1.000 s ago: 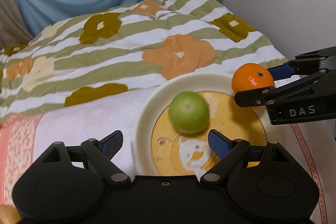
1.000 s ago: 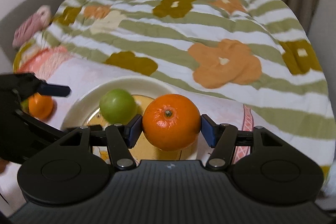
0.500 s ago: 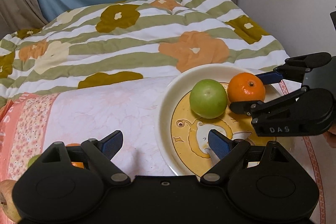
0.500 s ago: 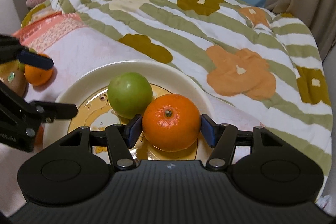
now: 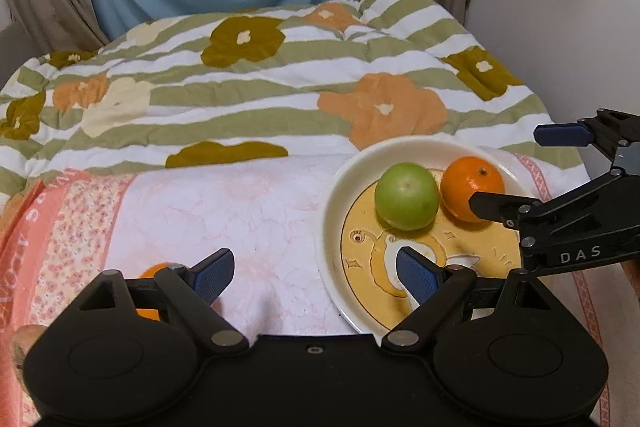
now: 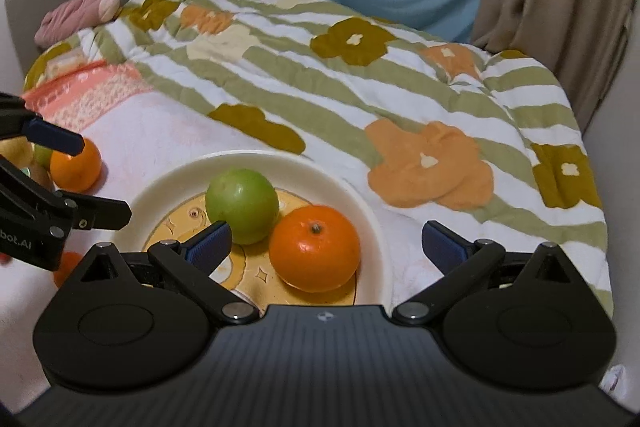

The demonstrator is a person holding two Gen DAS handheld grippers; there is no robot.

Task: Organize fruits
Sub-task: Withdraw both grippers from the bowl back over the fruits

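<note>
Right gripper: jaws spread wide, holding nothing. The mandarin lies between the two fingers, clear of both pads, resting on the plate. A green apple touches the mandarin on its left, farther in on the plate. Left gripper: jaws wide open and empty, positioned over the pink towel just beside the plate's left rim. A second mandarin lies on the towel, well apart from the plate. The floral quilt extends beyond.

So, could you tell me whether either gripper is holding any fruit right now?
Neither: the right gripper is open around the orange on the plate; the left gripper is open, empty.
</note>
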